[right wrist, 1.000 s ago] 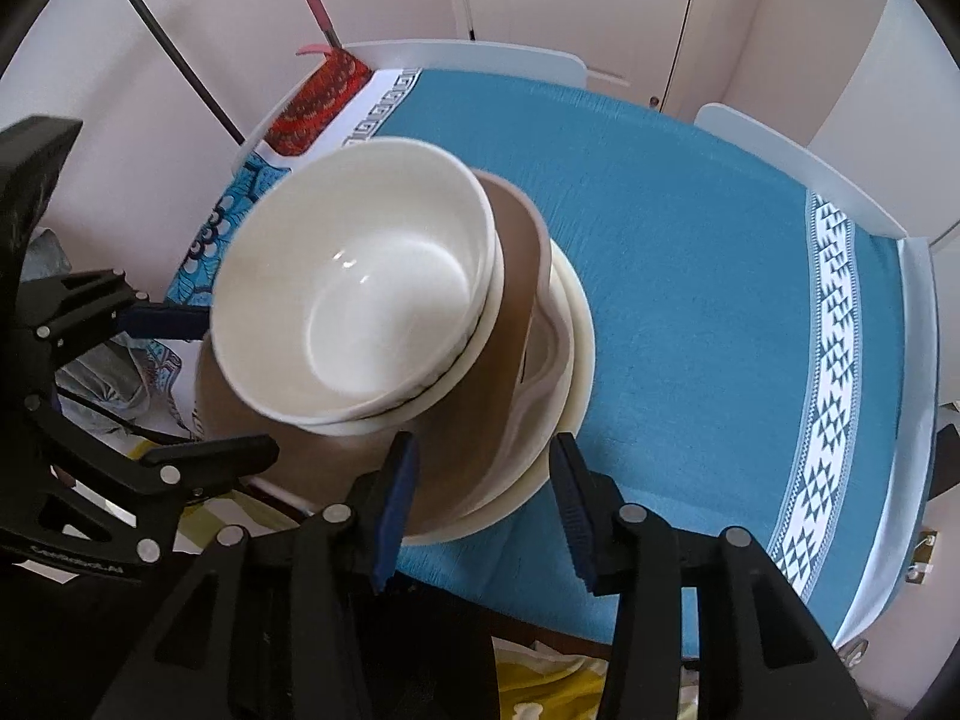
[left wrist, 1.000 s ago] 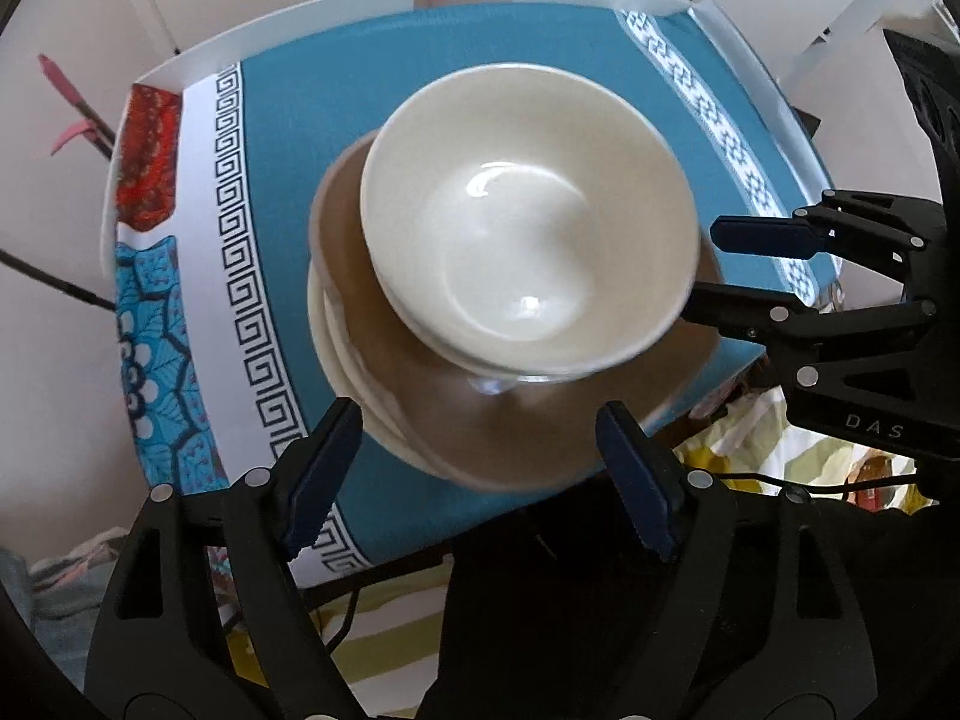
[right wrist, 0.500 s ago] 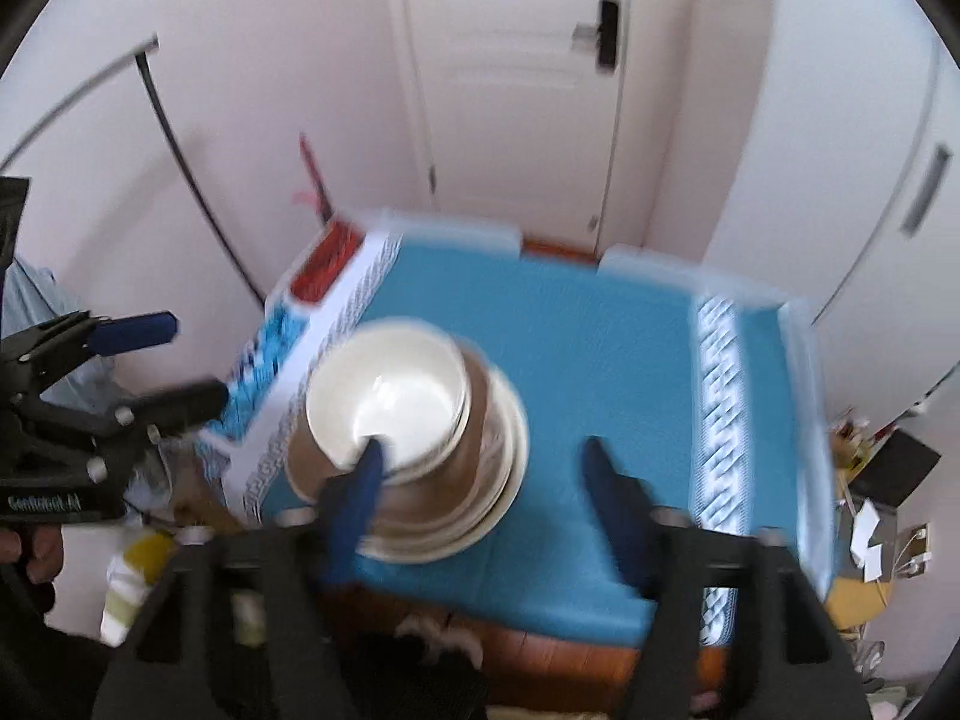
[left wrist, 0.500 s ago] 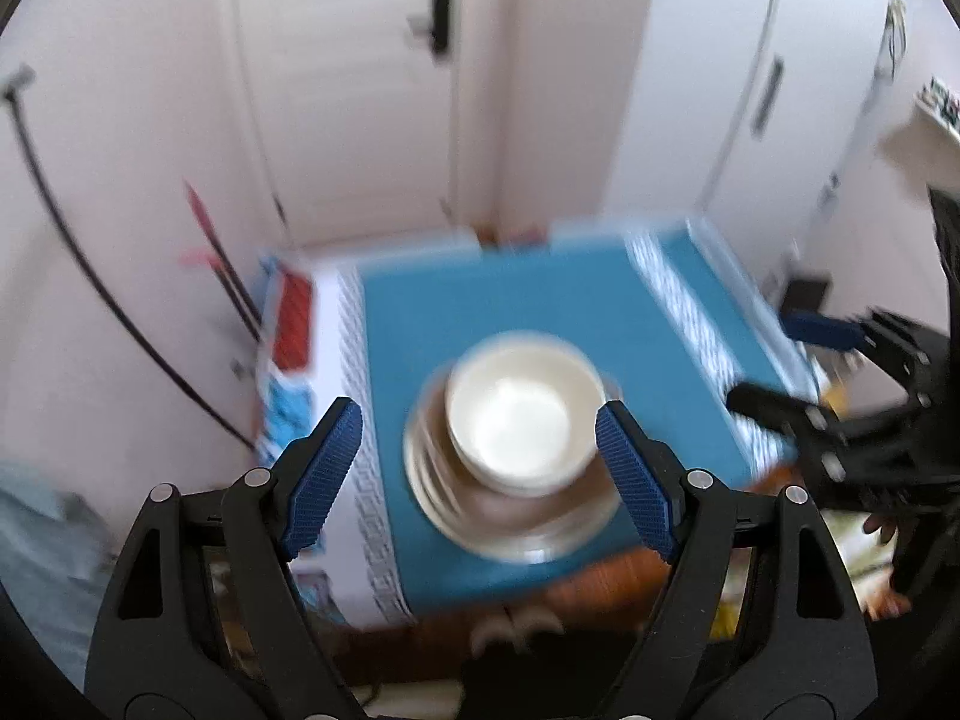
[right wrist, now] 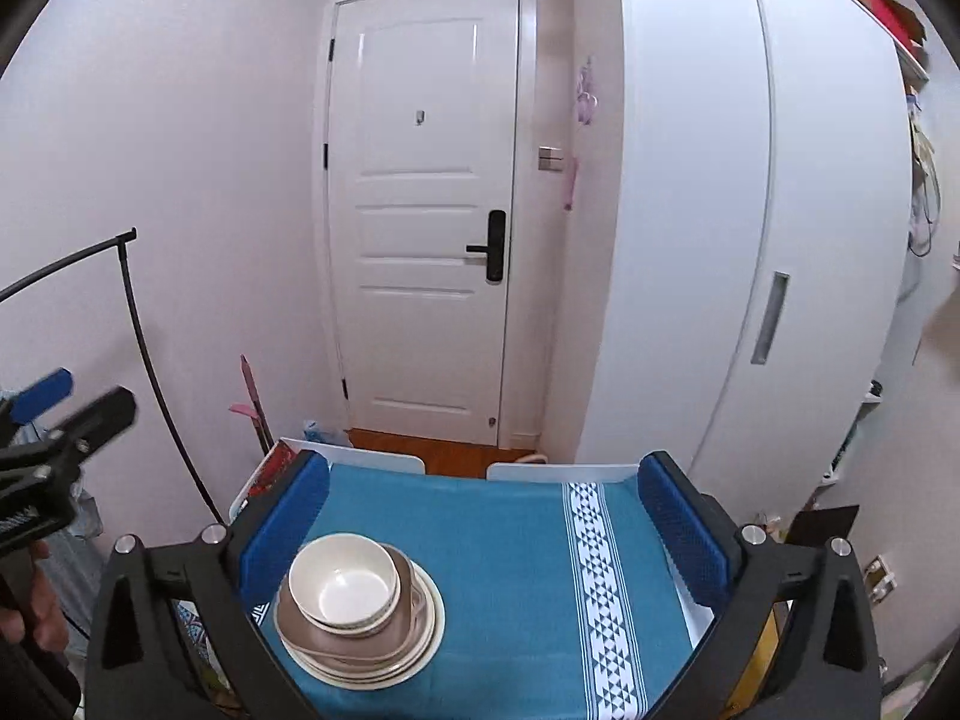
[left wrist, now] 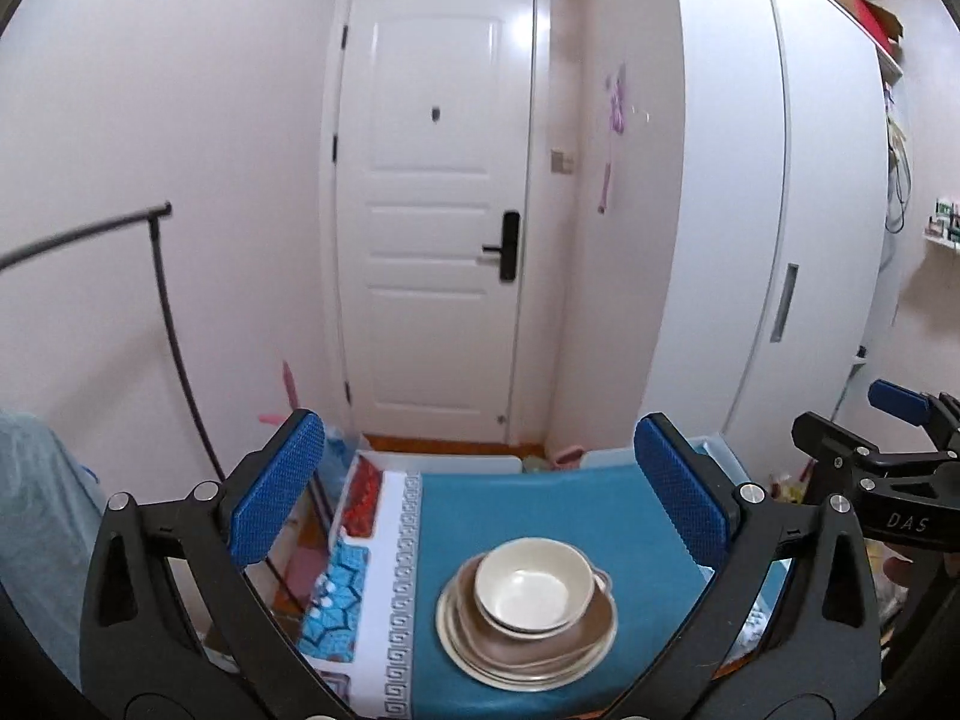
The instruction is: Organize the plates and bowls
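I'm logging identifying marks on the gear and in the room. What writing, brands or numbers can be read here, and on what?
"DAS": white letters on the black body of the right gripper, in the left wrist view.
White lettering on the left gripper body, in the right wrist view: too small to read.
Nothing readable on the bowls, tablecloth or door.

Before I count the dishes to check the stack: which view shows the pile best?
The right wrist view: the stack sits unobstructed, its layered rims visible below the cream bowl. The left wrist view shows the same stack more from above, so the rims are harder to separate.

black hand-held gripper [left wrist: 480, 489], blue pads [left wrist: 277, 485], silver screws
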The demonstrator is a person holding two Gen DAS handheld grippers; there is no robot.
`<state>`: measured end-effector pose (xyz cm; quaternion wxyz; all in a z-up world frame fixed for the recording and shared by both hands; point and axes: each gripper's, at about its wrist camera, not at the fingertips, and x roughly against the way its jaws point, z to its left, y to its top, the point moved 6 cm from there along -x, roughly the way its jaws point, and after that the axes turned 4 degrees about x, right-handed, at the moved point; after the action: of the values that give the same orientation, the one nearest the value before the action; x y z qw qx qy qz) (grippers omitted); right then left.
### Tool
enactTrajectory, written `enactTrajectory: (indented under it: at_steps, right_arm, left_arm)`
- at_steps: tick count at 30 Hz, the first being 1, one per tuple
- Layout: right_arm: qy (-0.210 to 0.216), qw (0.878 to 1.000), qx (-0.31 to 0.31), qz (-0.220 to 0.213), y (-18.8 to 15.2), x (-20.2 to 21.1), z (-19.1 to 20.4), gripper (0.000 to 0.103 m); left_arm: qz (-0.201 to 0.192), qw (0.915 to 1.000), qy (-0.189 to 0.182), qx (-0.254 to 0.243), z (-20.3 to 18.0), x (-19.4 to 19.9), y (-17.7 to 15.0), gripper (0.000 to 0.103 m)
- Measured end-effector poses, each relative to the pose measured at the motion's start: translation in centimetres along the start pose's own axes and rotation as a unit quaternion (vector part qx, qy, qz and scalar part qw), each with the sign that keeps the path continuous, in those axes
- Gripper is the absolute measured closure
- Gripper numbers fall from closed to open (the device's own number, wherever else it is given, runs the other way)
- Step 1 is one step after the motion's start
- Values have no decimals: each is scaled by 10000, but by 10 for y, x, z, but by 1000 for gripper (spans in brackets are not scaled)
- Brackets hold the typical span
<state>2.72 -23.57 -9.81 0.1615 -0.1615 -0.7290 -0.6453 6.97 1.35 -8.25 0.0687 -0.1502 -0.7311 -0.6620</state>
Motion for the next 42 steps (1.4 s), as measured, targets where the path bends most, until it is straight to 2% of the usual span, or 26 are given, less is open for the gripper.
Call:
enactTrajectory:
  at_steps: [6,17,42]
  right_arm:
    - [17,9999,-114,-94,0,10,-1,1]
    - [-91,9996,-147,-239,5,14,0,1]
    - [-185,9996,-207,-93,6,4,-8,1]
  left_arm:
    - [-129,9996,109,-233,-6,10,3,0]
    - [-134,9994,100,-300,-10,13,4,0]
    - [-177,9992,134,-336,-7,5,10,0]
